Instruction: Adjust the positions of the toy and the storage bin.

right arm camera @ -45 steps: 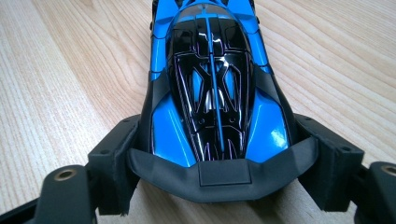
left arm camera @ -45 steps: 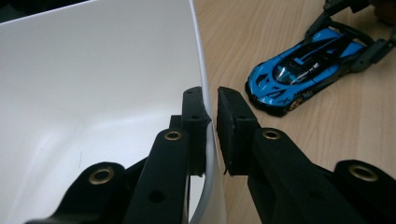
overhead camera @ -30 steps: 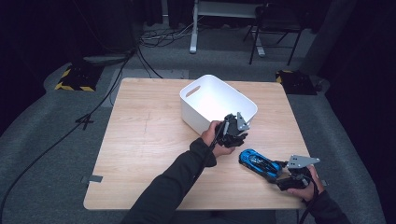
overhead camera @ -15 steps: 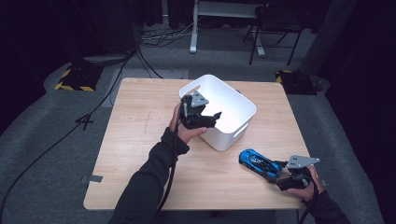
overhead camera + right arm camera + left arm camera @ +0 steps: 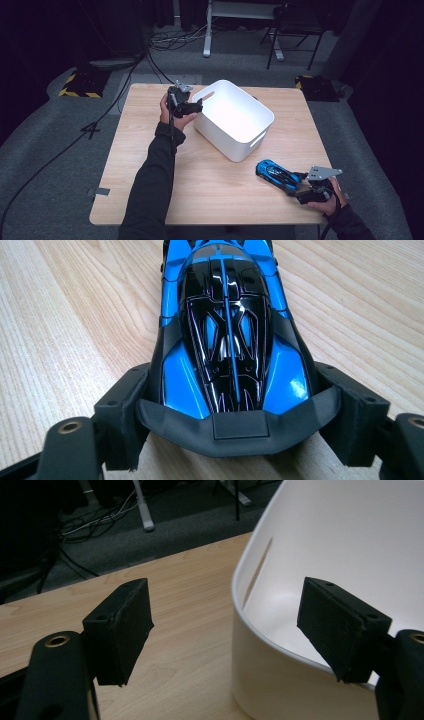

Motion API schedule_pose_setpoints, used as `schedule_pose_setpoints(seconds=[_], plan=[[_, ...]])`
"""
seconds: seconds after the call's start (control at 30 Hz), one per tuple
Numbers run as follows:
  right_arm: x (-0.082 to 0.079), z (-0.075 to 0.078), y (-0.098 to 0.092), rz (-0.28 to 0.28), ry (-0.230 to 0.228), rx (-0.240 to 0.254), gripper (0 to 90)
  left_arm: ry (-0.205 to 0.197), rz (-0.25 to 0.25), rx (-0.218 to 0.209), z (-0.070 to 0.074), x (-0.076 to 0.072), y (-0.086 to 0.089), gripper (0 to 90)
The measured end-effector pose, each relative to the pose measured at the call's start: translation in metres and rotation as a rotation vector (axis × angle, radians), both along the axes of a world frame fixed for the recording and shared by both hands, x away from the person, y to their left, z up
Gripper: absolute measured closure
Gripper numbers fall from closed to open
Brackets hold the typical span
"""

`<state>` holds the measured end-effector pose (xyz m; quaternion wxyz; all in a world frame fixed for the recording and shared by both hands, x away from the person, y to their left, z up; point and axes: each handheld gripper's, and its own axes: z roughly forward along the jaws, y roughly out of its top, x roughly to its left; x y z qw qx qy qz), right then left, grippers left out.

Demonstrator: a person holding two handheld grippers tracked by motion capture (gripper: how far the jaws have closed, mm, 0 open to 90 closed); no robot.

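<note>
We are holding the left gripper (image 5: 194, 107), jaws wide, astride the white bin (image 5: 235, 120) rim. The right gripper (image 5: 300, 186) is clamping the blue toy car (image 5: 276, 175) on the table (image 5: 150, 165); binning appears pending.

On the table (image 5: 150, 165) there is 1 white bin (image 5: 234, 119) and 1 blue toy car (image 5: 276, 174). There are 2 grippers: 1 left gripper (image 5: 192, 106) and 1 right gripper (image 5: 300, 187), each with 2 black jaws, and each held by 1 hand, so 2 hands: the left hand (image 5: 172, 112) and the right hand (image 5: 325, 202). There are 2 grey three-cornered plates, 1 on each gripper. The bin shows 2 handle slots. On the floor behind lie 2 yellow-and-black striped blocks (image 5: 79, 85).
</note>
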<state>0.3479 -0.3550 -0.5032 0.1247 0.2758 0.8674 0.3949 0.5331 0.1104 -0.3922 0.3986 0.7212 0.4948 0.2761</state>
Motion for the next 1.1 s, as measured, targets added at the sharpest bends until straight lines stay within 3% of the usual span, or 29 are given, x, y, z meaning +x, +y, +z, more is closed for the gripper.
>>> schedule_pose_setpoints(seconds=[0.03,0.07,0.1,0.13,0.17,0.2,0.23,0.3,0.37,0.5,0.6,0.7,0.73,0.77,0.87,0.97,1.07,1.1], plan=[[0.0,0.0,0.0,0.0,0.0,0.0,24.2,0.016,-0.012,-0.008,-0.001,0.003,0.001,22.6],[0.0,0.0,0.0,0.0,0.0,-0.001,24.2,0.032,0.009,-0.01,-0.002,0.007,-0.001,22.1],[0.0,0.0,0.0,-0.001,0.0,0.0,24.2,0.092,-0.013,-0.029,-0.005,0.015,0.0,22.8],[0.0,0.0,0.0,-0.001,0.0,-0.001,24.2,0.092,-0.013,-0.029,-0.005,0.015,0.0,23.7],[0.0,0.0,0.0,-0.001,0.0,-0.001,24.2,0.122,-0.021,-0.019,-0.005,0.018,0.0,24.1],[0.0,0.0,0.0,-0.001,0.0,-0.001,24.2,0.122,-0.02,0.041,-0.006,0.02,-0.003,28.0],[0.0,0.0,0.0,-0.001,0.0,-0.001,24.2,0.122,-0.02,0.041,-0.006,0.02,-0.003,33.6],[0.0,0.0,0.0,-0.001,0.0,-0.001,24.2,0.142,-0.038,0.019,-0.005,0.018,-0.003,38.0],[0.0,0.0,0.0,0.0,0.0,0.0,24.2,0.16,-0.049,0.047,-0.003,0.015,-0.002,39.0],[0.0,0.0,0.0,0.001,0.0,0.0,24.2,0.223,-0.11,0.061,0.001,0.006,0.002,37.7],[0.0,0.0,0.0,0.0,0.0,-0.001,24.2,0.266,-0.155,0.026,0.003,-0.003,0.005,37.3],[0.0,0.0,0.0,-0.001,0.0,-0.001,24.2,0.274,-0.178,0.034,0.004,-0.017,0.004,32.9],[0.0,0.0,0.0,-0.001,0.0,-0.002,24.2,0.281,-0.181,0.022,0.004,-0.022,0.005,31.1],[0.0,0.0,0.0,-0.001,0.0,-0.001,24.2,0.282,-0.181,-0.016,0.003,-0.032,0.007,31.3],[0.0,0.0,0.0,-0.001,0.0,-0.001,24.2,0.279,-0.18,-0.044,0.002,-0.043,0.005,29.8],[0.0,0.0,0.0,-0.002,0.0,-0.002,24.1,0.251,-0.146,-0.061,0.0,-0.065,-0.009,25.4],[0.0,0.0,0.0,-0.003,0.0,-0.002,24.1,0.222,-0.146,-0.063,-0.001,-0.077,-0.019,23.8],[0.0,0.0,0.0,-0.003,0.001,-0.002,24.0,0.18,-0.125,-0.028,-0.001,-0.087,-0.028,19.9]])
